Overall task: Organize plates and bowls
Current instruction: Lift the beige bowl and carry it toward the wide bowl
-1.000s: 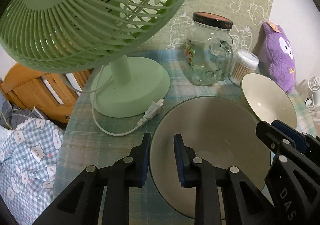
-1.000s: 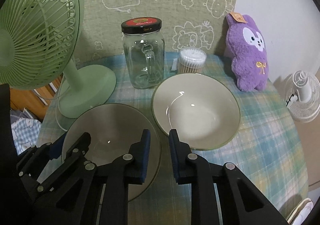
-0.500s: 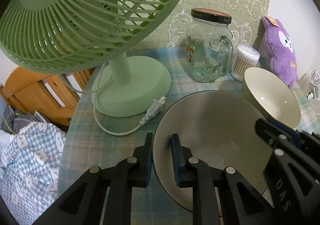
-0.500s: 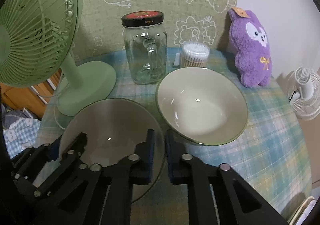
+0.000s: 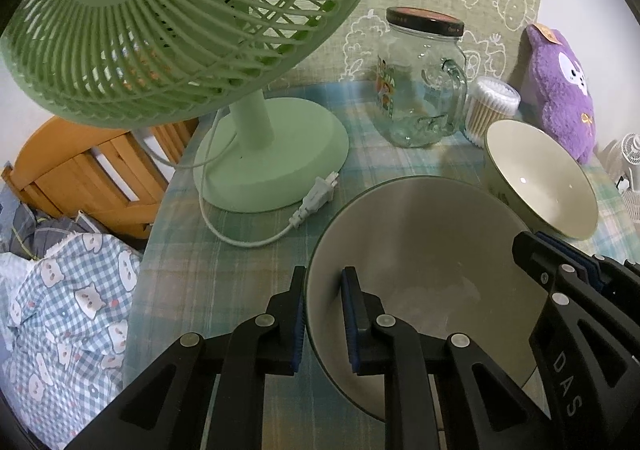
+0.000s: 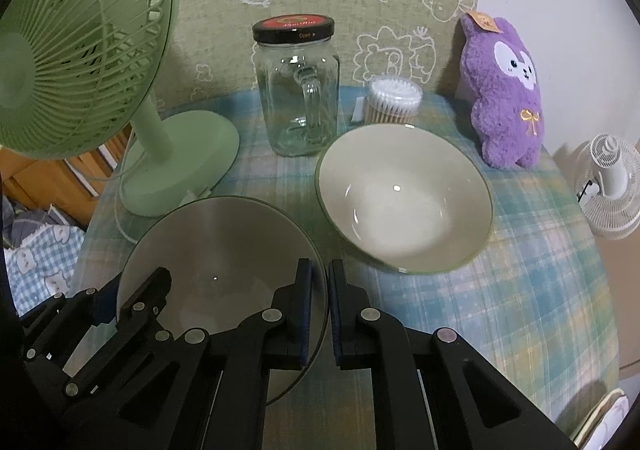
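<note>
A shallow cream plate (image 5: 432,258) with a thin green rim is held between both grippers just above the plaid tablecloth (image 6: 520,290). My left gripper (image 5: 322,314) is shut on the plate's left rim. My right gripper (image 6: 320,302) is shut on its right rim (image 6: 316,250). In each wrist view the other gripper shows across the plate (image 6: 216,250), clamped on the opposite edge. A deeper cream bowl (image 6: 404,202) with a green rim rests on the table right of the plate and behind it, also in the left wrist view (image 5: 540,178).
A green desk fan (image 5: 272,154) stands at the back left, its plug and cord (image 5: 316,194) lying near the plate. Behind are a lidded glass jar (image 6: 298,90), a tub of cotton swabs (image 6: 394,102) and a purple plush (image 6: 504,90). A small white fan (image 6: 608,186) stands off the table's right edge.
Both grippers' jaws have narrowed onto the plate's opposite rims. The plate now looks slightly raised toward the cameras. The bowl and the other objects have stayed put.
</note>
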A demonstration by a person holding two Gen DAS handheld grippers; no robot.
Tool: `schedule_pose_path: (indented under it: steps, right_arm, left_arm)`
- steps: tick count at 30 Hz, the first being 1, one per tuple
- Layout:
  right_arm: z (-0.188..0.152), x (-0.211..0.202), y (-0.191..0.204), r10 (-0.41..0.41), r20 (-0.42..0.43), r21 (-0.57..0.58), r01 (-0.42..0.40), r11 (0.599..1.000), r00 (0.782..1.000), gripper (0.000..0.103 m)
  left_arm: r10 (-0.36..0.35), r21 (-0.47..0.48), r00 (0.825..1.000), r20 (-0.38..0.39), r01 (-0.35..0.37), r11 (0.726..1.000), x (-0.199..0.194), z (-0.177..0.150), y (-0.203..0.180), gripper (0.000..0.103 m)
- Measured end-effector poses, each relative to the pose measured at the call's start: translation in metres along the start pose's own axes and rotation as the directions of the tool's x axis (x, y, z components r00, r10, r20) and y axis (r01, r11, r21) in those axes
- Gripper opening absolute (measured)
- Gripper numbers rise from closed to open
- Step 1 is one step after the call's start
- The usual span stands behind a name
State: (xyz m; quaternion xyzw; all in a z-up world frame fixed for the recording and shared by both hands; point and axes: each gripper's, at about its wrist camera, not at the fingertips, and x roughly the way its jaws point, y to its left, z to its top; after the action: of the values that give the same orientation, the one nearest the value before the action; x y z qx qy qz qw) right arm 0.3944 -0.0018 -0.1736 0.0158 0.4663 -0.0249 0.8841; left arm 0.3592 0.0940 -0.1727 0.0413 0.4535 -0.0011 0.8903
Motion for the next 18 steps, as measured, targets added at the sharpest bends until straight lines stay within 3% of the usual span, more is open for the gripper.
schedule_pose_path:
  steps: [18]
  right_arm:
    - [-0.023, -0.048, -0.009, 0.006, 0.022, -0.008, -0.006, 1.000, 1.000, 0.011]
  left_arm:
    - [0.006, -0.029, 1.000, 0.023, -0.005, 1.000, -0.045, -0.022, -0.007, 0.014]
